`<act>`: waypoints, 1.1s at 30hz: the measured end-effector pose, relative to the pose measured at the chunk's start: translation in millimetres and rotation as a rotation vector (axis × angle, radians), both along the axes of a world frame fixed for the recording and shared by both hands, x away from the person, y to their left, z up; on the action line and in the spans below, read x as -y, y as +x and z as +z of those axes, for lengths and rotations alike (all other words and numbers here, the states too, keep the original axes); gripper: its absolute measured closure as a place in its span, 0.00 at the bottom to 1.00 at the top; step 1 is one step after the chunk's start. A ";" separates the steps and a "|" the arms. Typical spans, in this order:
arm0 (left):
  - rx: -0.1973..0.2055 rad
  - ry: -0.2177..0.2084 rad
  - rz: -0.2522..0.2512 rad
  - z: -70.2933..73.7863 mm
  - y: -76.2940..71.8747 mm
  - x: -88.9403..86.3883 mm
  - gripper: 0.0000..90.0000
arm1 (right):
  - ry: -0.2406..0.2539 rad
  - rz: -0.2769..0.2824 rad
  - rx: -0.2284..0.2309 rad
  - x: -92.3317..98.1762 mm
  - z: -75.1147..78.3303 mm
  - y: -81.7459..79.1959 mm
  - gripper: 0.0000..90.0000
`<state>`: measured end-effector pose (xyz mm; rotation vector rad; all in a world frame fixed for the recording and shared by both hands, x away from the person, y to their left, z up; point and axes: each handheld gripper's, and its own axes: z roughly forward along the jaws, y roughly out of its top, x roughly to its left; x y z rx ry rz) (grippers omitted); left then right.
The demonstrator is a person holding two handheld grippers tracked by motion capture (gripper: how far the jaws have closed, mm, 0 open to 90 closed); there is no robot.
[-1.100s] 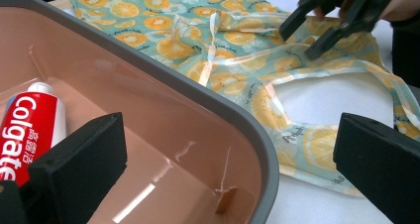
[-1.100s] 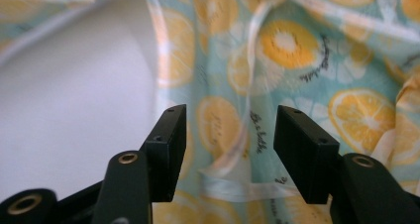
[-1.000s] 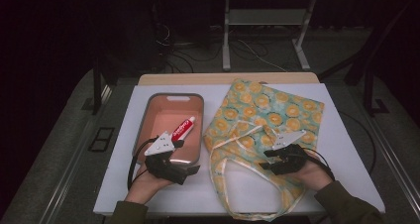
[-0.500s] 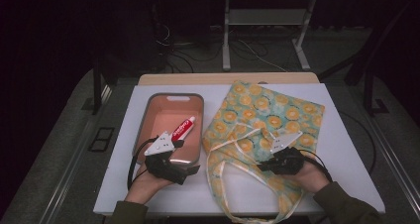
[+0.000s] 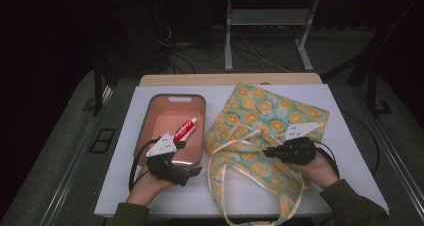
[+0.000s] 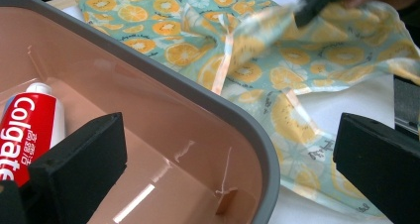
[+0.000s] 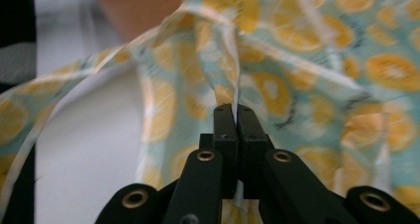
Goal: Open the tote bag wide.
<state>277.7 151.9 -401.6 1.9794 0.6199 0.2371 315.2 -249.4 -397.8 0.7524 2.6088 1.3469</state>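
Our right gripper (image 7: 236, 107) has its jaws pressed together on a thin fold of the orange-print bag (image 5: 272, 121), right at the opening edge beside its pale handle strap (image 5: 235, 141); they have just been closing, and the cloth now rises in a ridge straight ahead of the tips. Our left gripper (image 5: 175, 147) holds its jaws wide and empty over the near end of the tray (image 5: 170, 97), with the toothpaste tube (image 6: 27, 130) lying by one jaw, not between the two. The pinch looks shallow, so we think the fabric could slip free as we lift, or we may have caught both layers and kept the mouth closed. The tube is round and could roll from a hasty grab.
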 end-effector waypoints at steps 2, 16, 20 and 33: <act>-0.001 -0.001 0.001 0.0 0.0 0.4 0.00 | 0.019 -0.031 0.009 4.1 4.2 7.8 0.99; -0.004 -0.001 -0.001 -0.2 0.7 0.7 0.00 | 0.041 -0.219 0.032 23.0 3.1 56.1 0.99; -0.005 -0.003 0.000 -0.1 0.6 0.6 0.00 | 0.045 -0.258 0.015 28.7 -3.3 64.5 0.99; 0.004 -0.003 -0.031 18.0 1.9 -4.4 0.00 | 0.053 -0.261 0.003 33.0 -6.0 65.0 0.99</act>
